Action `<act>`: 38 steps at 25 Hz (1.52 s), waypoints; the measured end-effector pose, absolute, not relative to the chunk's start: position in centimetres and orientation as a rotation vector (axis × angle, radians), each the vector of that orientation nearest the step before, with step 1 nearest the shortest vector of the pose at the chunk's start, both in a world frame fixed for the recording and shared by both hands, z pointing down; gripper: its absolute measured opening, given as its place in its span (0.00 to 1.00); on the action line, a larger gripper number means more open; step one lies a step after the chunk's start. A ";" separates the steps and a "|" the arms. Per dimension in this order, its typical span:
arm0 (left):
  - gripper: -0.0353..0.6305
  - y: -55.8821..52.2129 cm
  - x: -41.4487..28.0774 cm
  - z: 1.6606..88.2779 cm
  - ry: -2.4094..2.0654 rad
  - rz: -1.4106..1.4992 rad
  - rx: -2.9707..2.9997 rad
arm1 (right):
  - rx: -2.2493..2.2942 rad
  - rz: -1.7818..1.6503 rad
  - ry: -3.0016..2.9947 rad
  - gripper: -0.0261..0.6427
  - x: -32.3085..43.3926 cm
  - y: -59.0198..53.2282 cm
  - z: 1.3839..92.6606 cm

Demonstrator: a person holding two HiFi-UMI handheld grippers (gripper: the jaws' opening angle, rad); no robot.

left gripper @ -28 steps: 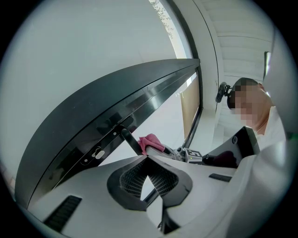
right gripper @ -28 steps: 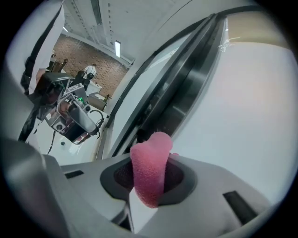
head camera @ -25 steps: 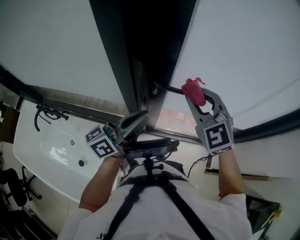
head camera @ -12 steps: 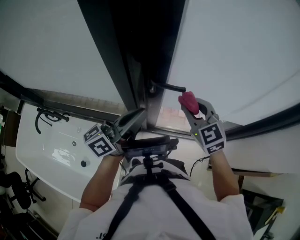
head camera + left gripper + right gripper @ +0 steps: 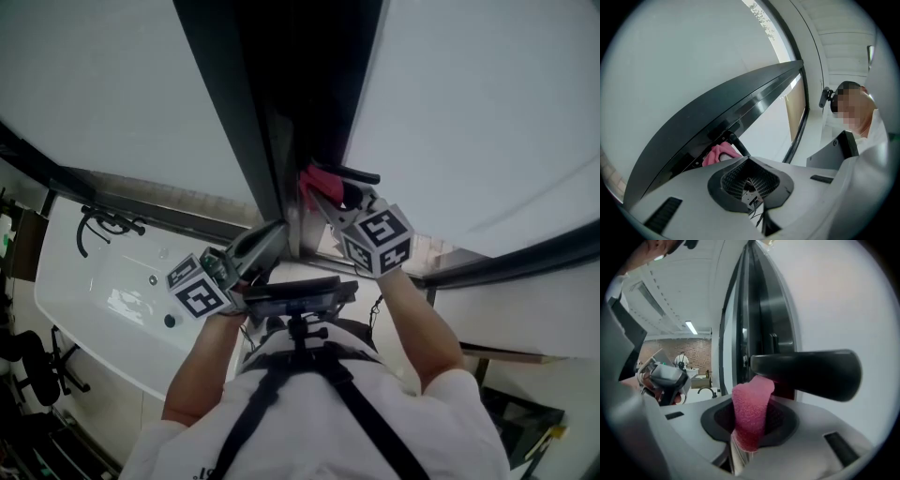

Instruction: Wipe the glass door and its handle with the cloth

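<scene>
Pink towelling is the thing to watch here. Nearest to the person, the left tool (image 5: pixel 267 242) is held low by the dark door frame (image 5: pixel 246 122). Its jaws are closed together with nothing between them, and it touches nothing that I can see. A little further out, the right tool (image 5: pixel 330 199) is raised, and its jaws are clamped on the cloth (image 5: pixel 751 411). The cloth stands up out of the jaws as a thick roll, and its free end presses against the black handle (image 5: pixel 806 373), close to where the bar joins the frame. Behind the handle, the pale pane of the glass door (image 5: pixel 487 103) spreads up and to the right. Another pale pane lies left of the frame, and below it — well apart from both tools — is a white basin (image 5: pixel 84 309).

I judge that the handle step is under way: the cloth is on the inner end of the bar, and the outer end is bare, so it probably still needs a pass. The glass looks even, without streaks or wet marks — whether it is already wiped or untouched, the pictures do not tell.
</scene>
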State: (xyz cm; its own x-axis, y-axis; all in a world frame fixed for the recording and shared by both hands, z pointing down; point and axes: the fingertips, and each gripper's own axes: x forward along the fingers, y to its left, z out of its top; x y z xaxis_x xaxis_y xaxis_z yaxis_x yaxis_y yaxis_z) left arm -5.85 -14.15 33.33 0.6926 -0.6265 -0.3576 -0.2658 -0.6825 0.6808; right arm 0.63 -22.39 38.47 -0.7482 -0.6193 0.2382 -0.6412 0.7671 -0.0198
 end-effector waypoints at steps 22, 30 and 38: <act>0.04 -14.5 -6.2 33.9 -0.692 -0.767 2.283 | 1.049 0.182 -2.911 0.18 2.9 -21.6 35.7; 0.04 -14.8 -6.1 34.4 -0.685 -0.738 2.275 | 1.163 0.161 -2.947 0.18 7.2 -19.4 35.5; 0.04 -15.0 -5.7 34.7 -0.669 -0.699 2.272 | 1.452 0.235 -2.794 0.18 13.2 -18.6 39.0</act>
